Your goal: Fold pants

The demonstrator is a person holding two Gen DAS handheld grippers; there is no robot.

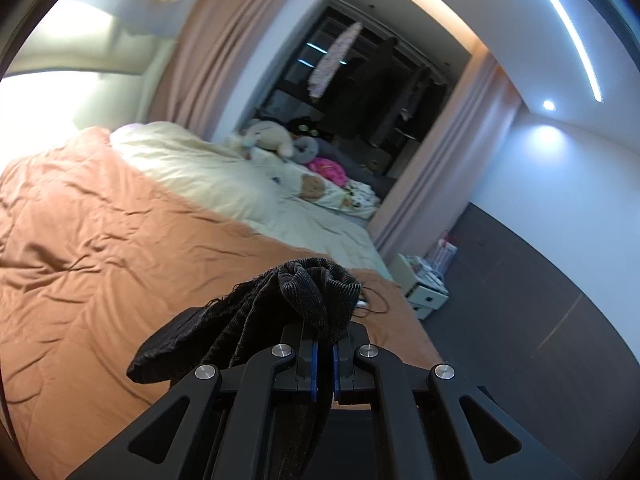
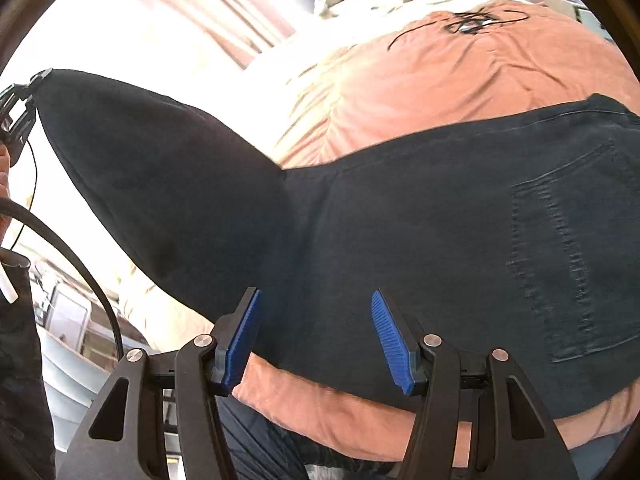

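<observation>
- One pair of dark pants [image 2: 400,220] lies on the orange quilt [image 2: 440,92] ahead of the right gripper [image 2: 316,340], whose jaws are spread, pads off the cloth.
- Left gripper [image 1: 324,360] is clenched on a bunched leg end [image 1: 316,296], lifted above the quilt.
- Black cord [image 2: 472,20] lies beyond the pants.
- Several plush toys [image 1: 272,138] sit far ahead.

pants [image 2: 420,240] matt dark denim; bedspread [image 1: 100,240] smooth creased cloth

Bedroom at night, lamps lit.
Wide bed under rumpled orange quilt [image 1: 120,240], pink pleated curtains [image 1: 212,52], dark window [image 1: 360,92], grey floor [image 1: 540,320].
</observation>
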